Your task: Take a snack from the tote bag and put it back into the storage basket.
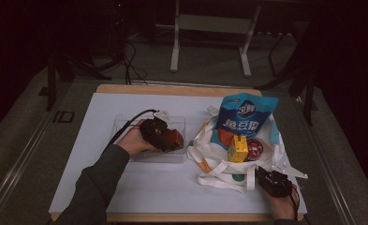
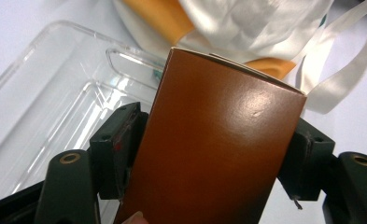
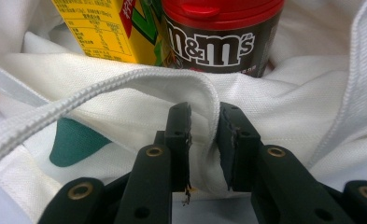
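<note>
A brown box (image 2: 218,140) lies tilted between the jaws of my left gripper (image 2: 216,133), above a clear plastic tray (image 2: 55,107). The left pad's inner face shows beside the box's edge, so the jaws stand open around it. From above, my left gripper (image 1: 168,139) sits over the tray (image 1: 125,123) with the brown box (image 1: 176,137) at its tip. My right gripper (image 3: 203,114) is shut on a folded rim of the white tote bag (image 3: 125,116). It is at the bag's near right corner (image 1: 262,176).
The tote bag (image 1: 219,171) lies open at the right. In it are a blue snack packet (image 1: 245,115), a yellow carton (image 1: 238,149) and a red-lidded M&M's tub (image 1: 254,148). The white mat (image 1: 172,187) covers the table. A finger touches the box's near end.
</note>
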Tool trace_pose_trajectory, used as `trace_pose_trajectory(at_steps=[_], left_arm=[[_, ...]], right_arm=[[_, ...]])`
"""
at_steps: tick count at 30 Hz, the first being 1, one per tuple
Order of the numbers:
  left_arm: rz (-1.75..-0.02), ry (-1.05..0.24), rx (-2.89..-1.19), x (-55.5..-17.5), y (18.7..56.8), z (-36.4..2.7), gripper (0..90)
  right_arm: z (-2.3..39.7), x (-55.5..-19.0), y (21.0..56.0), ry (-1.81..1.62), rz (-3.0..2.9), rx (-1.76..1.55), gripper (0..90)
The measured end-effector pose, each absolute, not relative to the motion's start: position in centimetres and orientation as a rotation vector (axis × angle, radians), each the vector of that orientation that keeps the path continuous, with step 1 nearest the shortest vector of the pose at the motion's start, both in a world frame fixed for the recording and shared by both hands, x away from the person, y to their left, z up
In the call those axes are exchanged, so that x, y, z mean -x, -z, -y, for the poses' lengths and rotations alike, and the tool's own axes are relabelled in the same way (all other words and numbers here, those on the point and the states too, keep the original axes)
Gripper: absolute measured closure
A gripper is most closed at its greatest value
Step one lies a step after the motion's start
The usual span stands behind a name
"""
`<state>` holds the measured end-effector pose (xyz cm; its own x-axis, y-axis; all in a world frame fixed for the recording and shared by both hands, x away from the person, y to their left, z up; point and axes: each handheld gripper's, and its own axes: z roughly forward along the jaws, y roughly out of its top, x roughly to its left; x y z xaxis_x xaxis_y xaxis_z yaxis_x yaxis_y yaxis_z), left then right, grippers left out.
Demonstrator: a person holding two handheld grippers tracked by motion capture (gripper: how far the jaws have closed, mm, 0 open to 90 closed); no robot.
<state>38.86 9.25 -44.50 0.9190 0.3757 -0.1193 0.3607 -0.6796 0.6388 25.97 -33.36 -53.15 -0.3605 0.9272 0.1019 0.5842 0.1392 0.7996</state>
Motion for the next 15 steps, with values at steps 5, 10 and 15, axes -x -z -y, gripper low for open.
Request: trace_pose_trajectory(at_steps=[5,10,15], left_arm=[[-0.529,-0.021,-2.385,-38.7,45.0,-9.0,30.3],[-0.517,-0.017,-2.393,-38.5,45.1,-8.4,29.4],[-0.513,-0.029,-2.391,-38.4,45.2,-7.9,28.2]], right_arm=[[33.4,-26.0,53.1,-1.1,-2.004,-1.448,74.7],[33.4,-26.0,53.1,-1.099,-2.004,-1.448,74.7],[33.4,-26.0,53.1,-1.099,-2.004,-1.447,74.7]])
